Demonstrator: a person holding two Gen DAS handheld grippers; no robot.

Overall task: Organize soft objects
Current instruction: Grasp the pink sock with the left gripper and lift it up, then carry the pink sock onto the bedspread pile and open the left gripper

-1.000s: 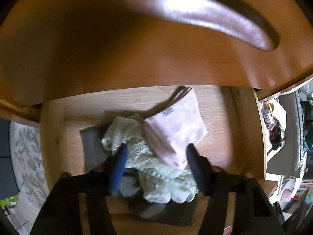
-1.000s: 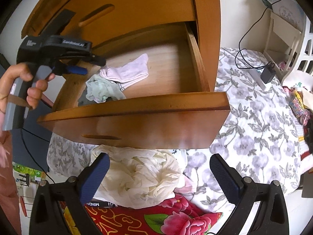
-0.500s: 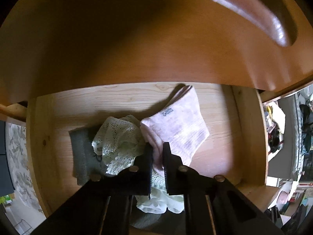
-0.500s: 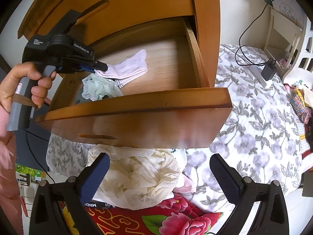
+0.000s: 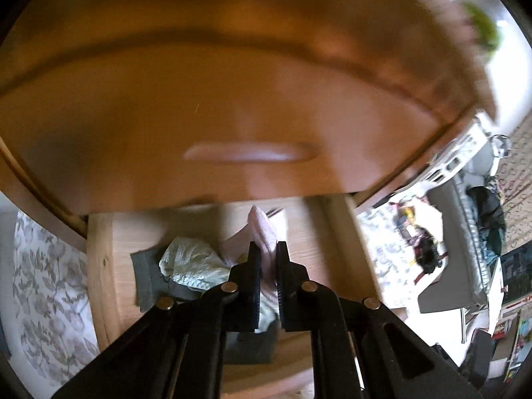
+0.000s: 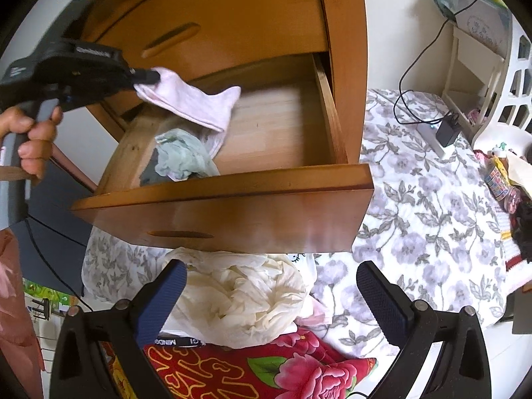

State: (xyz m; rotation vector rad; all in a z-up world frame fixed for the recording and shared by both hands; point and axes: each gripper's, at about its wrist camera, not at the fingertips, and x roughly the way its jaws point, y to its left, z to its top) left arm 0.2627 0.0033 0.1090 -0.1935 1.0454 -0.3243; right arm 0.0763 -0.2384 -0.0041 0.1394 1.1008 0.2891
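My left gripper (image 5: 266,249) (image 6: 151,76) is shut on a pink sock (image 6: 196,101) (image 5: 264,231), which hangs lifted above the open wooden drawer (image 6: 232,179). In the drawer's left part a pale green lacy cloth (image 6: 181,156) (image 5: 191,262) lies crumpled on a grey cloth (image 5: 144,277). My right gripper (image 6: 271,291) stands open over a crumpled cream cloth (image 6: 246,299) on the floor in front of the drawer, apart from it. A hand (image 6: 33,139) grips the left gripper's handle.
The wooden cabinet has a shut upper drawer (image 6: 206,13). A red flowered fabric (image 6: 259,369) lies under the cream cloth. A grey flowered sheet (image 6: 422,206) covers the floor to the right, with a power strip and charger (image 6: 445,133) and a white stand (image 6: 478,53).
My left gripper shut on the pink sock and has lifted it up out of the drawer. The right gripper has stayed nearly still, open.
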